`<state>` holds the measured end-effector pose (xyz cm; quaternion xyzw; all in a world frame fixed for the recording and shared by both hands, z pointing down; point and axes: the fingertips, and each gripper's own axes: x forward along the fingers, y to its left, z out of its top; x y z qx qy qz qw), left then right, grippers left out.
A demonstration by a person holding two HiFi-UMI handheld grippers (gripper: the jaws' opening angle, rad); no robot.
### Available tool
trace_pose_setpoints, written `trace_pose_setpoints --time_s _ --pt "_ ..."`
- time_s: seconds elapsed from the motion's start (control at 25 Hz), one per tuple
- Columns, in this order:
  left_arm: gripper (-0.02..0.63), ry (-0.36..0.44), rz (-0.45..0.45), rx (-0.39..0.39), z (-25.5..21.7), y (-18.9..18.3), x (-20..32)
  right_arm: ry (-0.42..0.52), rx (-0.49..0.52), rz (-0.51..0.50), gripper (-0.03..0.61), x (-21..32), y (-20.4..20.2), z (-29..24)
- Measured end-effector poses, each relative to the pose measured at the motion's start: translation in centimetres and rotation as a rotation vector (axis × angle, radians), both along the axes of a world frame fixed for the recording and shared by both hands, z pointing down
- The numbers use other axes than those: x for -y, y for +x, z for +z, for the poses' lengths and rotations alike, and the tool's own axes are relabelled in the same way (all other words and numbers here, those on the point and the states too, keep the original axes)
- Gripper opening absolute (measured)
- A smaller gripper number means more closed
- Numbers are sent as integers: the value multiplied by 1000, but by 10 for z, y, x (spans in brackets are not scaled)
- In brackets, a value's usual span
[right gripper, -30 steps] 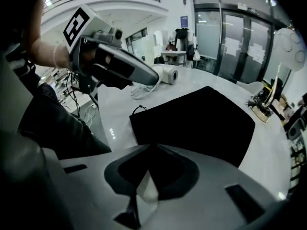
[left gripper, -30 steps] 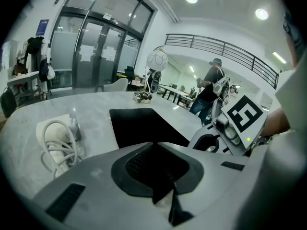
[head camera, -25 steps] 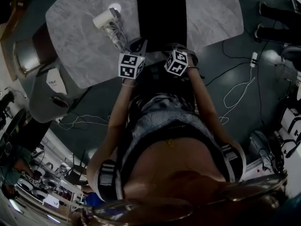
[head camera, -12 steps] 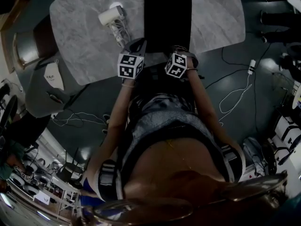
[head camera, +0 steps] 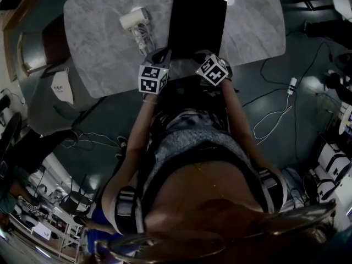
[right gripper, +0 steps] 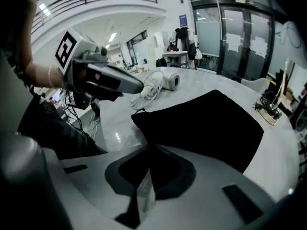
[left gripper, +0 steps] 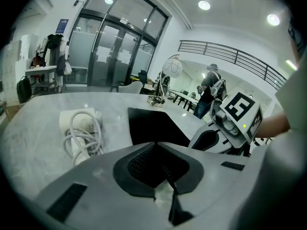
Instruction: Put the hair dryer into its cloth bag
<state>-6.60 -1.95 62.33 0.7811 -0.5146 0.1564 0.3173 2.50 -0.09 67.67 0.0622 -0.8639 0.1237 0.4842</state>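
Observation:
A flat black cloth bag (head camera: 198,21) lies on the marble table (head camera: 99,65), its near end under both grippers. The white hair dryer (head camera: 135,19) with its coiled cord (head camera: 142,37) rests to the bag's left, apart from it. My left gripper (head camera: 161,53) is shut by the bag's near left corner (left gripper: 148,126), and I see nothing between its fingers (left gripper: 156,143). My right gripper (head camera: 199,54) has just been closing and is now shut, with the bag's near edge (right gripper: 201,123) running into its tips (right gripper: 151,146). The right gripper view shows the left gripper (right gripper: 140,87) just above the table.
A chair (head camera: 38,51) and a white paper bag (head camera: 61,88) stand left of the table. Cables and a power strip (head camera: 292,83) lie on the floor at the right. A small stand (right gripper: 269,104) sits at the table's far end. People stand in the background.
The right gripper's marker cube has rolled and shifted slightly up and right. The bag now looks tilted, with its far end to the right, as the whole head view shifts. The left gripper has hardly moved.

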Motion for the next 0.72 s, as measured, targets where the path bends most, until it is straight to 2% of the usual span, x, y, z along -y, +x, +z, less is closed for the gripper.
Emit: trace_pose_setpoints --time_s 0.28,0.4,0.48,0.56,0.72 --pt "6 23 1 10 -11 2 -3 -112 163 166 72 25 -11 -37" --pt "8 24 15 -28 -16 10 -4 -160 230 228 72 34 -15 -50" --pt "6 1 19 -112 -15 20 -3 -192 284 257 72 39 -19 -59" --pt "8 -25 6 -228 -16 29 -2 -215 328 273 72 41 -23 -67" --pt "9 -42 -63 -416 -21 33 8 -214 354 255 72 39 -32 -74"
